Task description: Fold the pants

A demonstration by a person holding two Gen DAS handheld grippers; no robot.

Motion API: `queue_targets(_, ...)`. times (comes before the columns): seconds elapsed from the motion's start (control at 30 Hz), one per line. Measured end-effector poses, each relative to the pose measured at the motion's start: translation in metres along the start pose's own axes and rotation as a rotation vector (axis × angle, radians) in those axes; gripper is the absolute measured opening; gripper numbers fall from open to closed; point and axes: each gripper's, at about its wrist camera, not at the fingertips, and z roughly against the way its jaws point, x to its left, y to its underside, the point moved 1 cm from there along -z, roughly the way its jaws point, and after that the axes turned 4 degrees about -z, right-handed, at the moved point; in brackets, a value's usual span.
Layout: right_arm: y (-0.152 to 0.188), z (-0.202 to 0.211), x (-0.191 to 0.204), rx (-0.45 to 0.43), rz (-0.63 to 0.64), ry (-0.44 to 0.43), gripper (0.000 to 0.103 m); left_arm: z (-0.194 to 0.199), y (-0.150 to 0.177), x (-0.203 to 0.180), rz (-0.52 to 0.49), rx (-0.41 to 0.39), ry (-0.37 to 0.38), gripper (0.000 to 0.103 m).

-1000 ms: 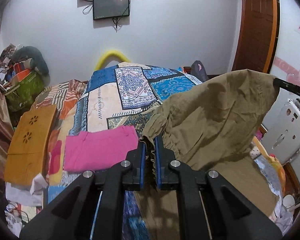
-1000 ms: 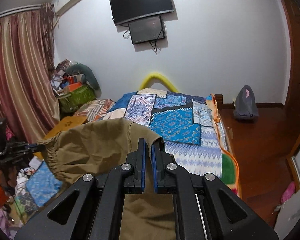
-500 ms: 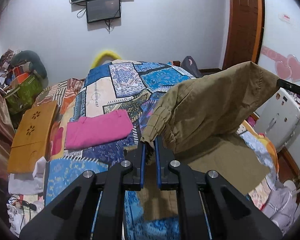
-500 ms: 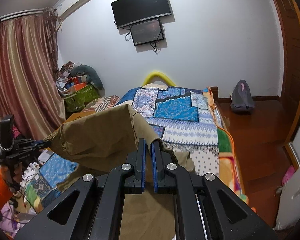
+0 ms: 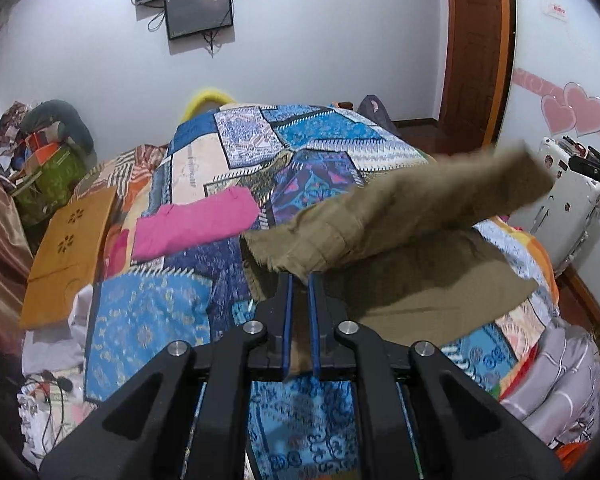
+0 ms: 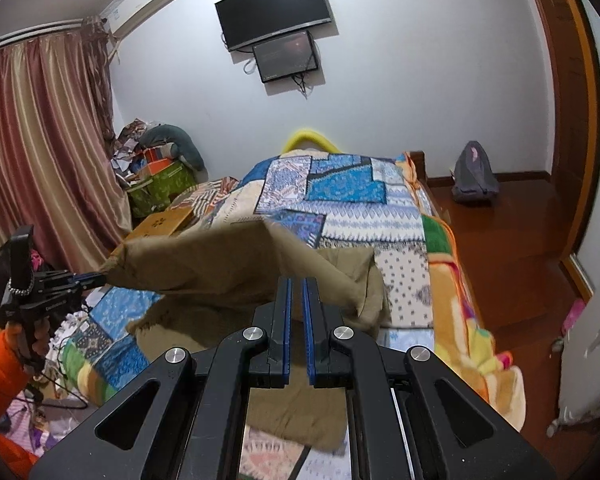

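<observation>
The jaws of the left gripper (image 5: 299, 280) are clamped on one end of the waistband of the khaki pants (image 5: 400, 216), and those of the right gripper (image 6: 296, 286) on the other end; blue pads are pressed against cloth in both views. Both grippers are held level and low over the bed (image 5: 260, 148), pointing toward the headboard wall, and the left hand (image 6: 28, 332), in an orange sleeve, is seen at the edge of the right view.

Compared with half a second ago, the waistband has been lowered: it was held high as a raised hump, and is now stretched close above the bedspread, blurred by motion. More of the legs is now laid flat on the bed.

The waistband is stretched crosswise between the two grippers, across the bed's width. The legs are spread beneath it on the near part of the patchwork cover, folded under. A folded pink garment (image 5: 196, 226) lies to the left, apart from the pants.
</observation>
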Motion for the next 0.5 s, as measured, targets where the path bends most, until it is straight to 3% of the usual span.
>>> queue_targets(0.27,0.02,-0.002,0.002,0.056,0.013,0.024,0.005,0.003,0.019,0.007,0.028,0.03,-0.004,0.006)
queue_targets(0.5,0.023,-0.026,0.013,0.091,0.035,0.026,0.005,-0.007,-0.001,0.0,0.03,0.028,0.018,0.007)
